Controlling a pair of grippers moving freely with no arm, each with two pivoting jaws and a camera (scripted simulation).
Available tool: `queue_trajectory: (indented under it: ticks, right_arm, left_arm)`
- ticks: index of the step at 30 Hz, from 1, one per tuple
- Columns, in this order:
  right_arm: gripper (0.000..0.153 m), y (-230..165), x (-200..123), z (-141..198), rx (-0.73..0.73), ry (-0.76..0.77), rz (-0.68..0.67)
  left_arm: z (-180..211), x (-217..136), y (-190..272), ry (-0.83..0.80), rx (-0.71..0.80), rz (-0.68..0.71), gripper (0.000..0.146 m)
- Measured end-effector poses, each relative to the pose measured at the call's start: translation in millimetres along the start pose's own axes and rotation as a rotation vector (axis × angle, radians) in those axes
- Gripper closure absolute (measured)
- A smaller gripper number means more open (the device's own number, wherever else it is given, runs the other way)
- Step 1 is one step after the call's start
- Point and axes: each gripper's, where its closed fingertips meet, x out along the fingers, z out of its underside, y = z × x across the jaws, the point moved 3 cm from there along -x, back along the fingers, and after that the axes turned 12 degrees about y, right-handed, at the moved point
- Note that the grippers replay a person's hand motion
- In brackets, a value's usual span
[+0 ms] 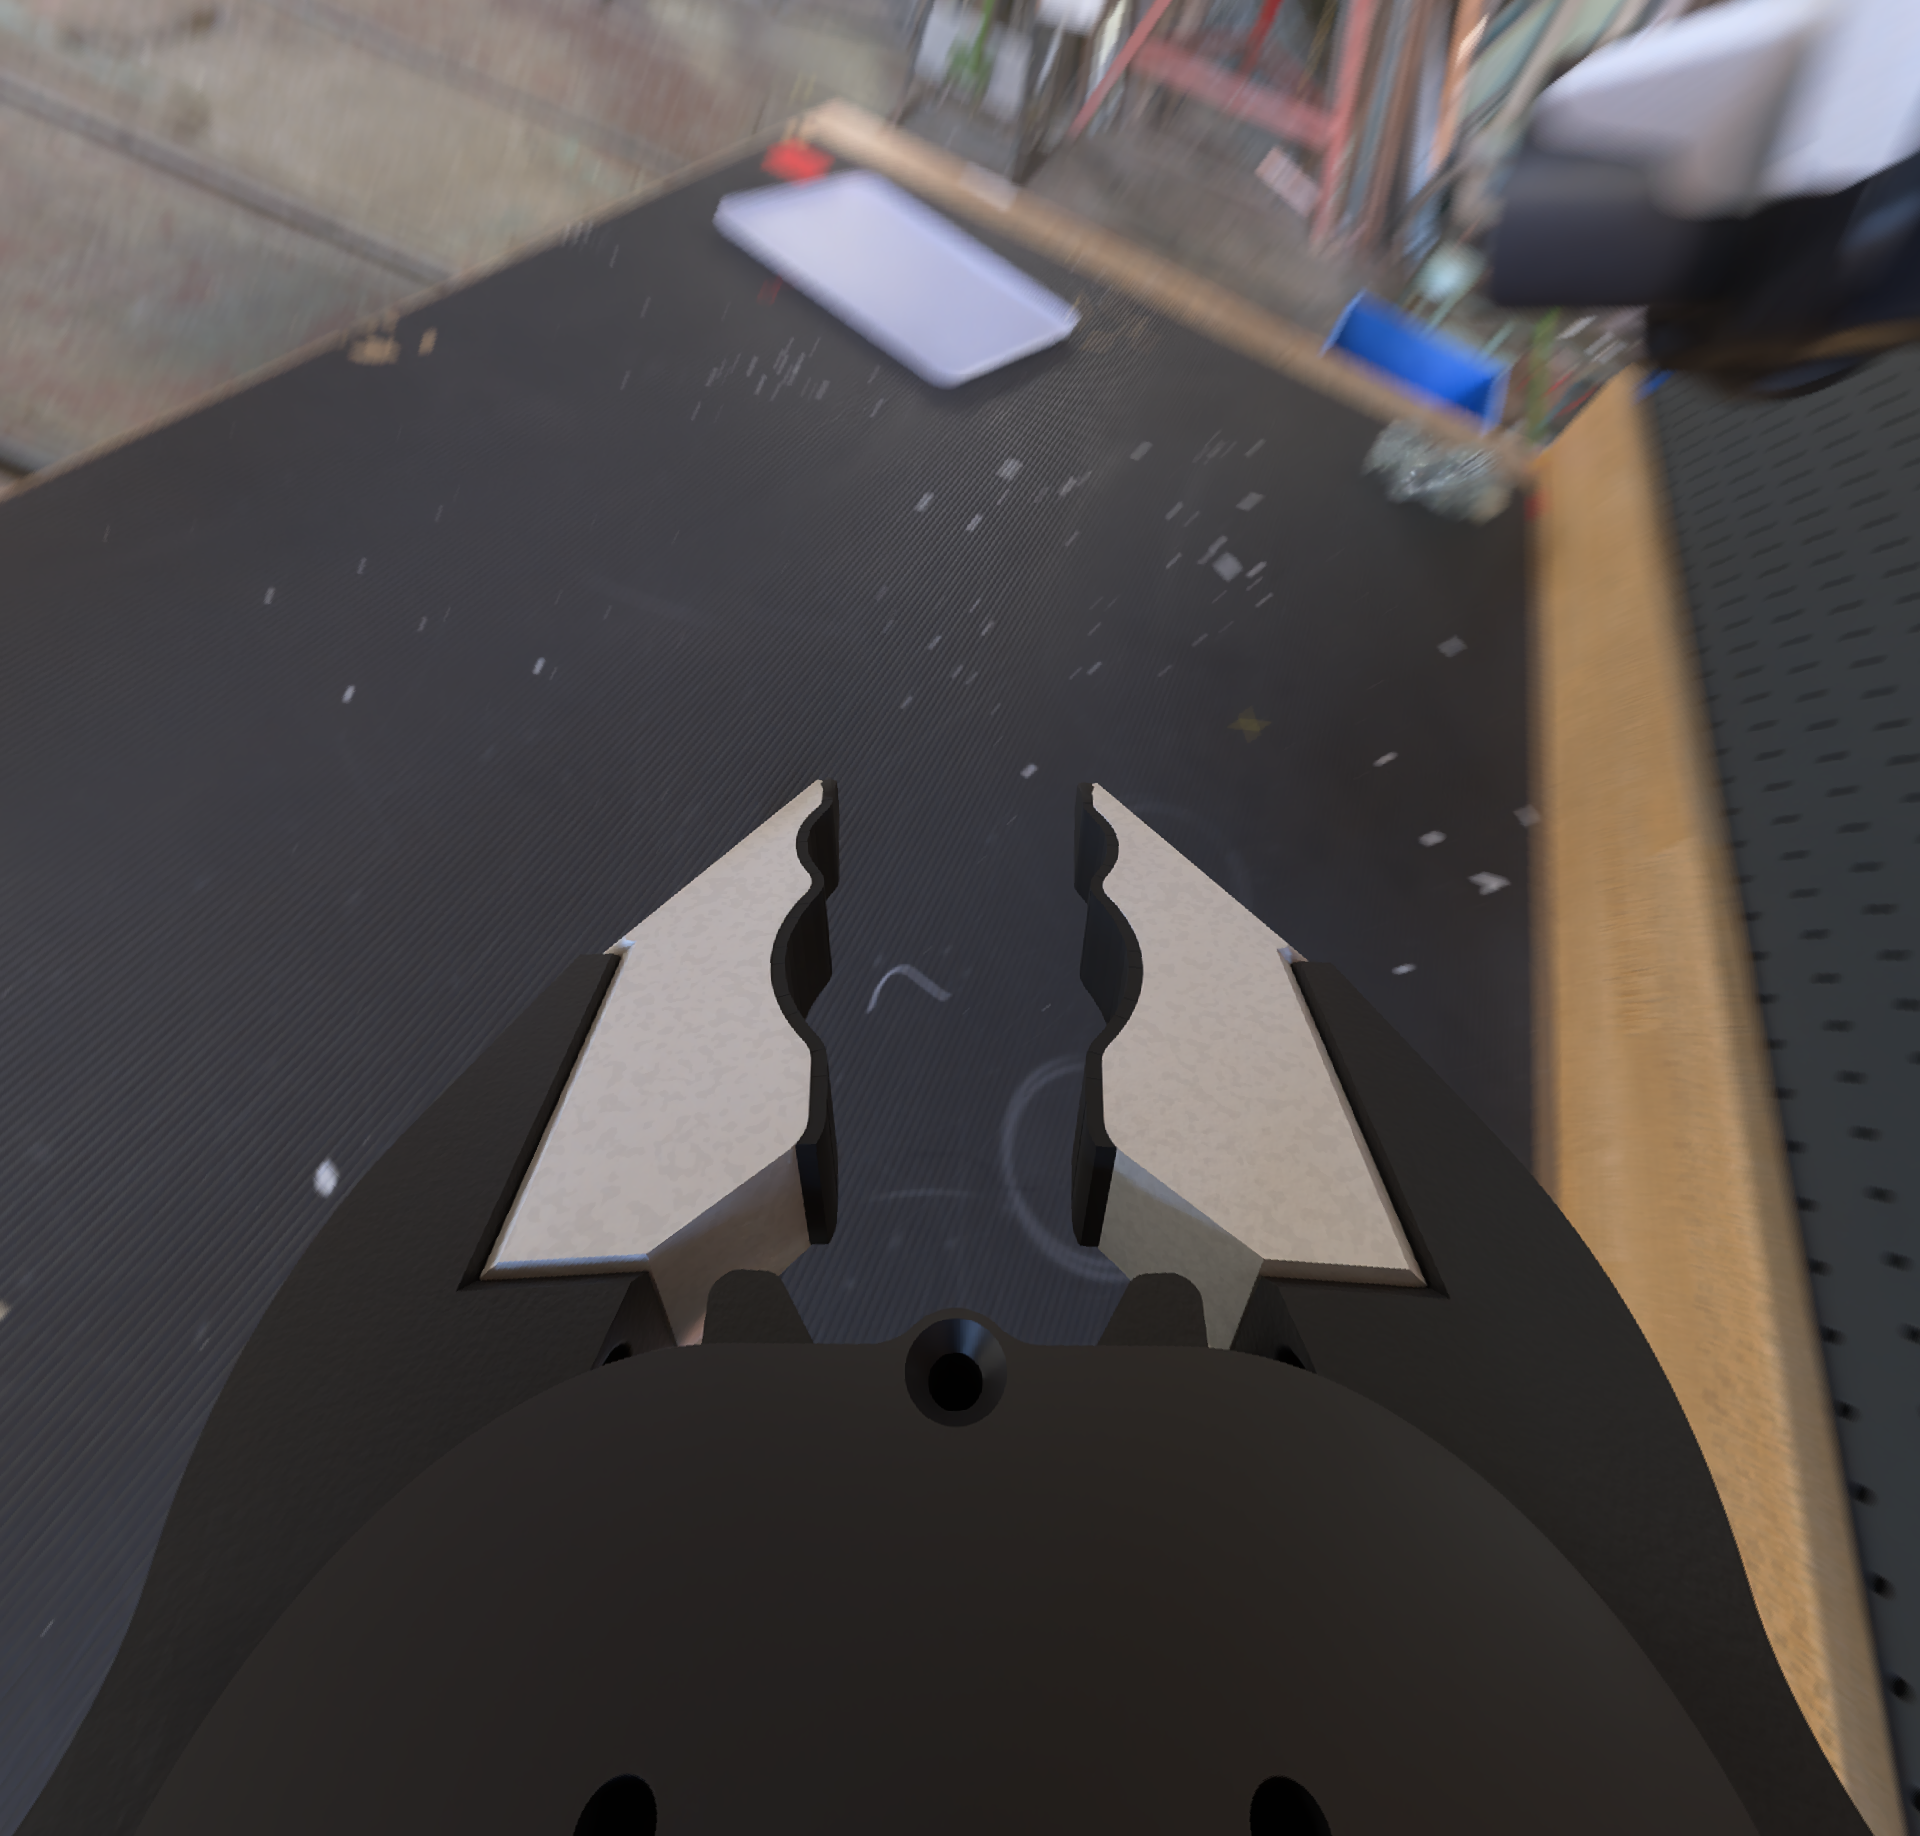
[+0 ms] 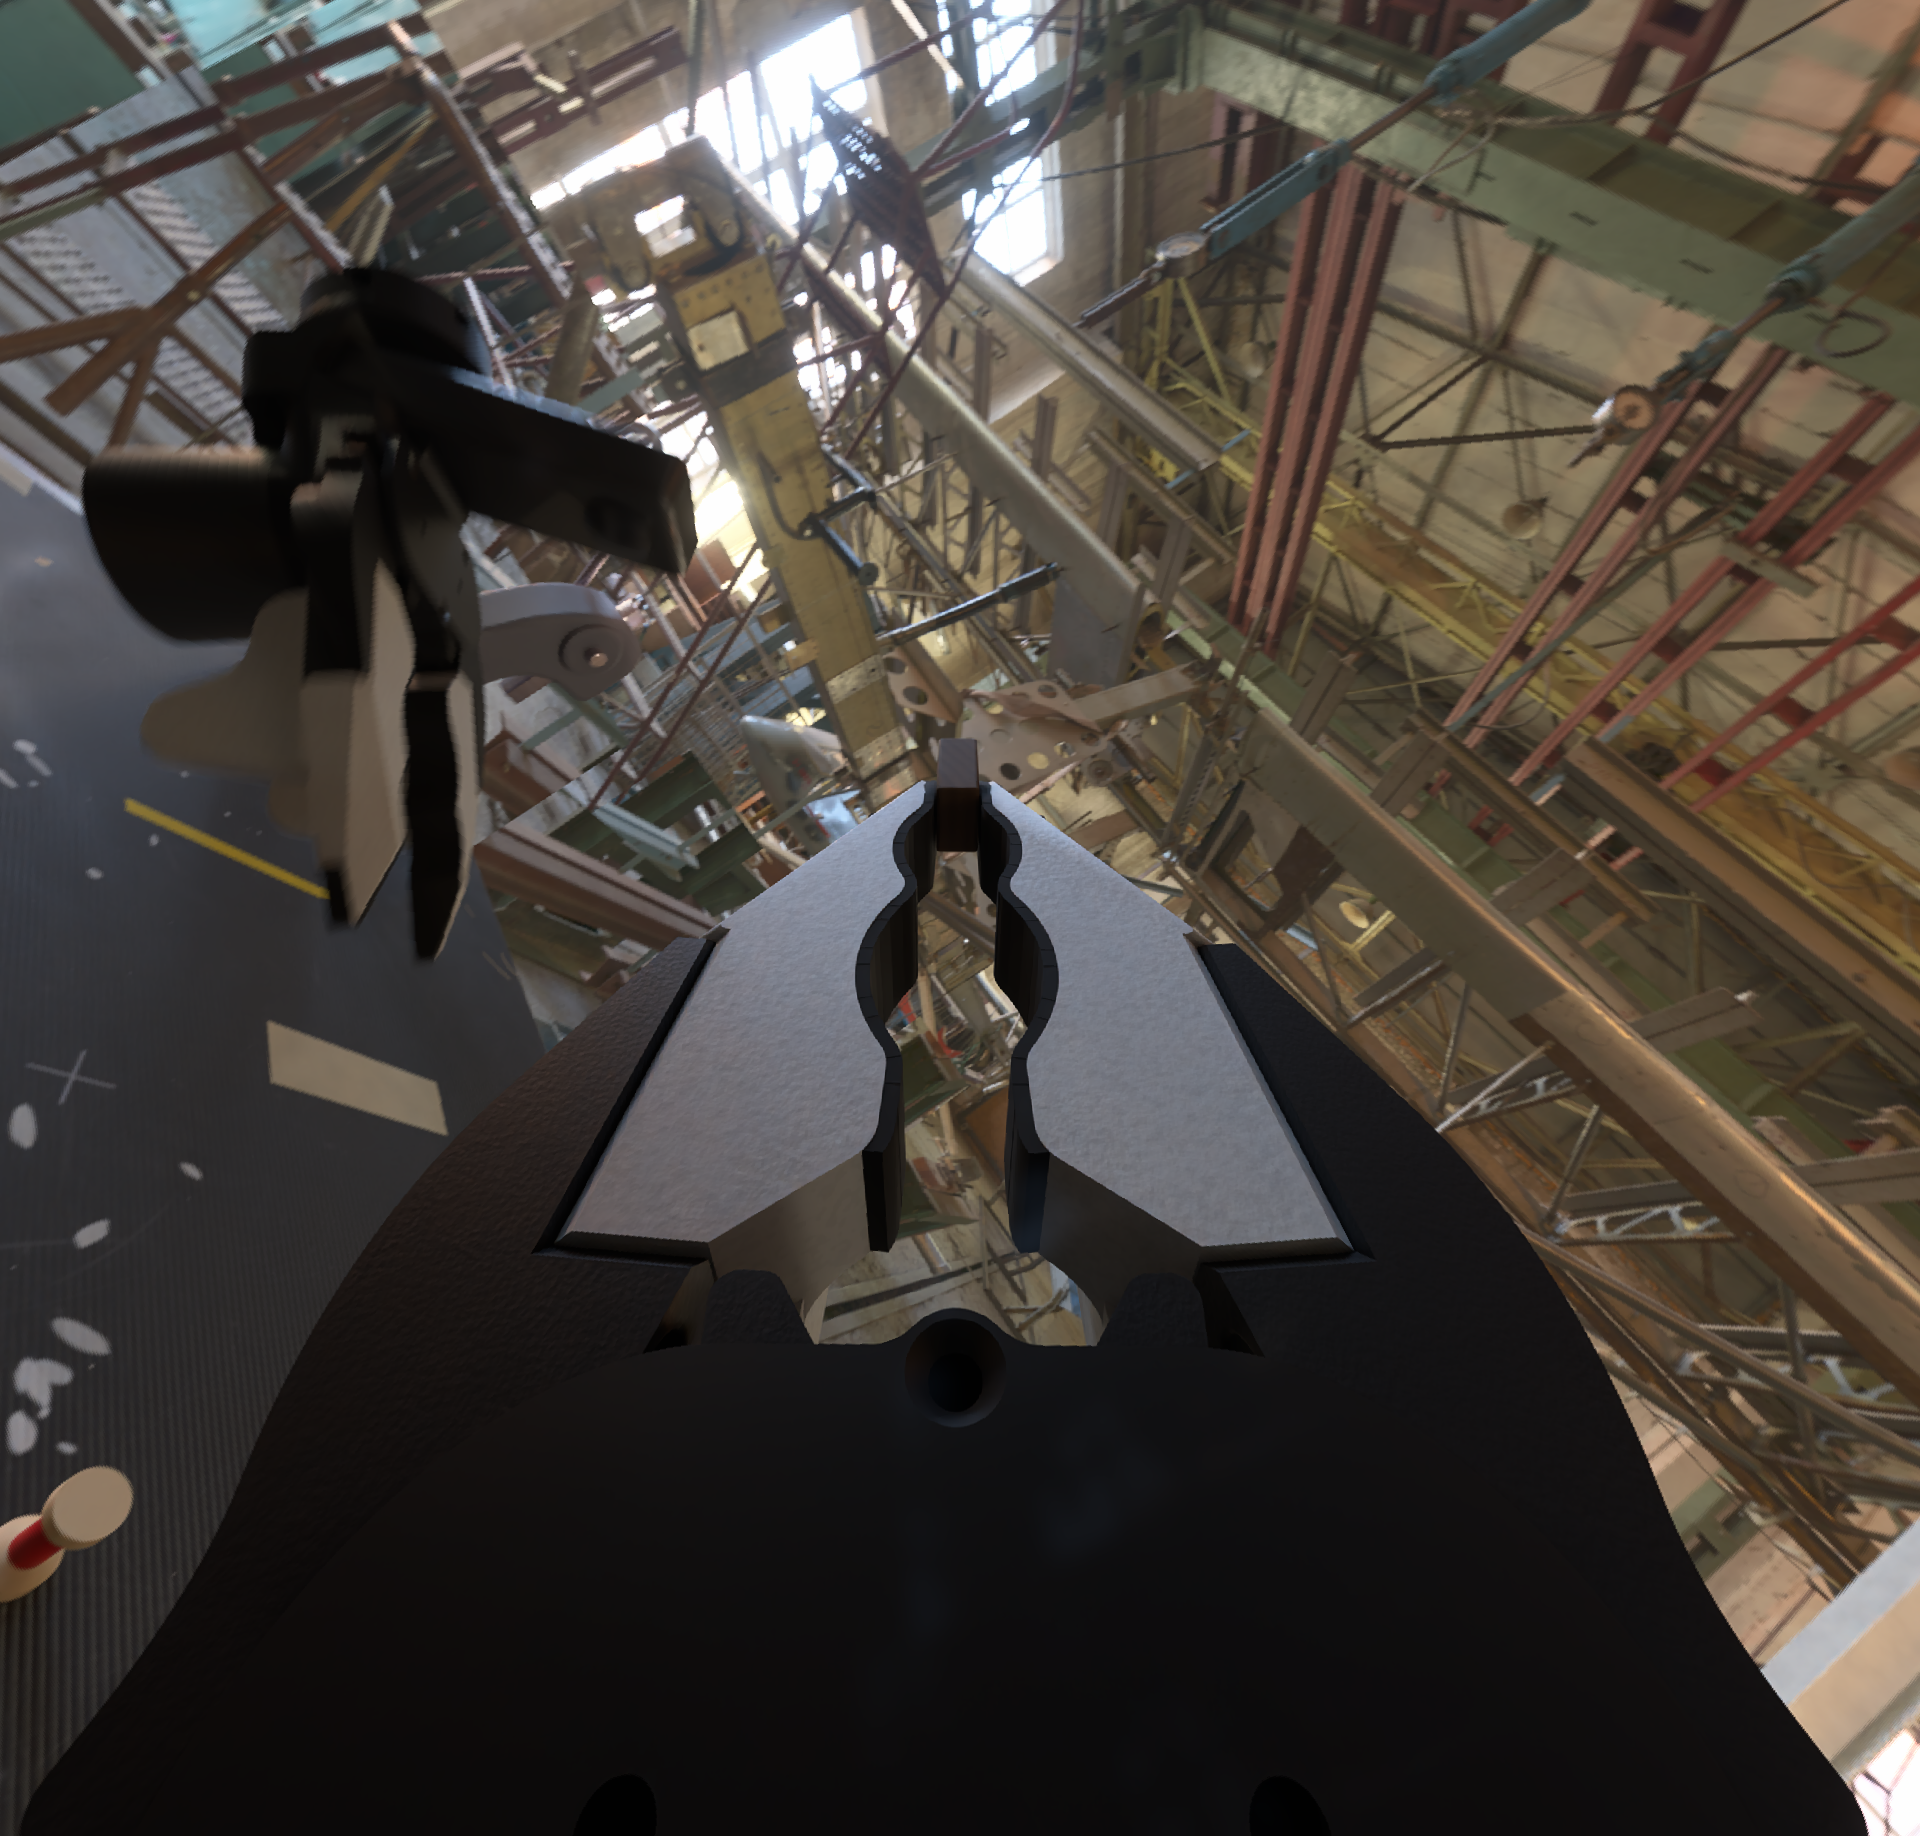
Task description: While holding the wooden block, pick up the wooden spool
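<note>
Our right gripper (image 2: 957,799) pinches the block (image 2: 957,787); left gripper (image 1: 956,799) gapes empty. The spool (image 2: 64,1537), near the mat's (image 2: 208,1267) edge, looks light, rigid; we'd grip its red waist.

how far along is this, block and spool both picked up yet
Half done. Done: the right gripper is shut on the wooden block, pinched at its tips and lifted clear of the mat. In hand: the left gripper hangs over the dark mat, jaws open and empty. Left: the wooden spool, wound with red, sits on the mat untouched; the left gripper has yet to reach and lift it.
</note>
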Motion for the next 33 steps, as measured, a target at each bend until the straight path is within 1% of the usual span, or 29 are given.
queue_trajectory:
  ticks: [3, 6, 8, 11, 14, 16, 18, 19, 23, 25, 29, 30, 33]
  right_arm:
    - [0.146, 14.0, -12.7, -6.9, 0.001, 0.013, 0.052]
    - [0.146, 26.3, -25.4, -10.1, 0.004, 0.012, 0.094]
    - [0.146, 32.8, -32.6, -9.8, 0.019, 0.019, 0.114]
    - [0.146, 40.5, -41.2, -7.4, 0.031, 0.022, 0.142]
    - [0.146, 45.4, -46.9, -7.4, 0.047, 0.034, 0.160]
    - [0.146, 47.4, -49.3, -8.4, 0.062, 0.049, 0.165]
    - [0.146, 48.7, -51.0, -9.1, 0.065, 0.056, 0.170]
    - [0.146, 49.1, -51.8, -9.2, 0.068, 0.058, 0.171]
    - [0.146, 50.1, -53.2, -9.1, 0.072, 0.062, 0.175]
    - [0.146, 49.9, -52.8, -9.0, 0.072, 0.063, 0.174]
    - [0.146, 47.0, -48.8, -7.1, 0.070, 0.052, 0.163]
    - [0.146, 45.8, -47.3, -6.2, 0.068, 0.047, 0.158]
    - [0.146, 41.9, -42.4, -2.3, 0.061, 0.024, 0.144]
  left_arm:
    - [29.5, 37.2, -19.6, -0.168, 0.028, -0.112, 0.101]
    - [63.4, 76.1, -43.1, -0.271, 0.052, -0.207, 0.102]
    - [87.0, 96.3, -58.2, -0.320, 0.070, -0.245, 0.102]
    - [115.9, 114.4, -73.4, -0.388, 0.065, -0.268, 0.102]
    - [132.7, 121.1, -81.5, -0.438, 0.109, -0.296, 0.101]
    - [145.5, 124.4, -85.5, -0.505, 0.137, -0.314, 0.095]
    - [155.4, 128.0, -90.2, -0.573, 0.168, -0.349, 0.092]
    - [156.0, 130.9, -90.1, -0.563, 0.169, -0.349, 0.092]
    - [158.1, 133.6, -93.2, -0.552, 0.093, -0.330, 0.091]
    - [158.7, 133.6, -94.8, -0.535, 0.126, -0.330, 0.097]
    - [159.1, 134.0, -95.1, -0.557, 0.157, -0.319, 0.119]
    - [159.0, 134.4, -95.4, -0.566, 0.148, -0.317, 0.123]
    - [155.7, 133.7, -95.9, -0.561, 0.111, -0.294, 0.123]
